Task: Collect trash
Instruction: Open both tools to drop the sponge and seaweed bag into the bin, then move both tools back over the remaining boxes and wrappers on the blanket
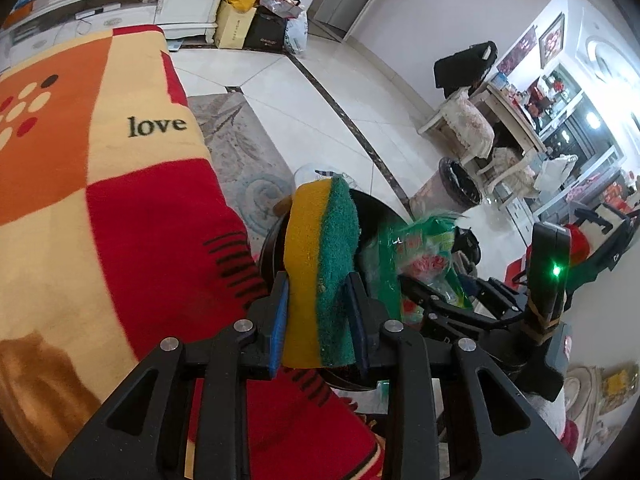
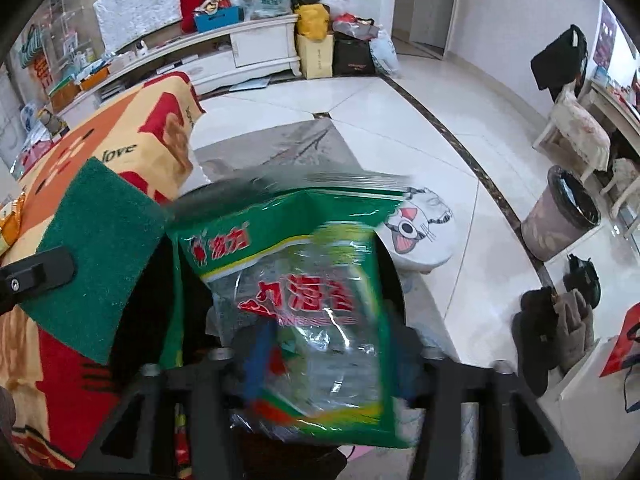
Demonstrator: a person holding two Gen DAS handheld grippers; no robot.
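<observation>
My left gripper [image 1: 318, 312] is shut on a yellow and green scouring sponge [image 1: 322, 264], held upright over a black round bin [image 1: 276, 248] beside the blanket. The sponge also shows in the right wrist view [image 2: 96, 256] with the left fingertip [image 2: 38, 272] on it. My right gripper [image 2: 328, 360] is shut on a green and clear plastic wrapper [image 2: 304, 300] with red print, held above the same dark bin opening [image 2: 192, 320]. The wrapper and right gripper show in the left wrist view [image 1: 420, 264], just right of the sponge.
A red, orange and cream "love" blanket [image 1: 100, 184] covers the surface on the left. A white stool with a cat face [image 2: 420, 232] stands ahead. A second bin with a black liner [image 2: 560, 220] stands by a chair [image 2: 576, 132]. Slippers [image 2: 560, 328] lie at right.
</observation>
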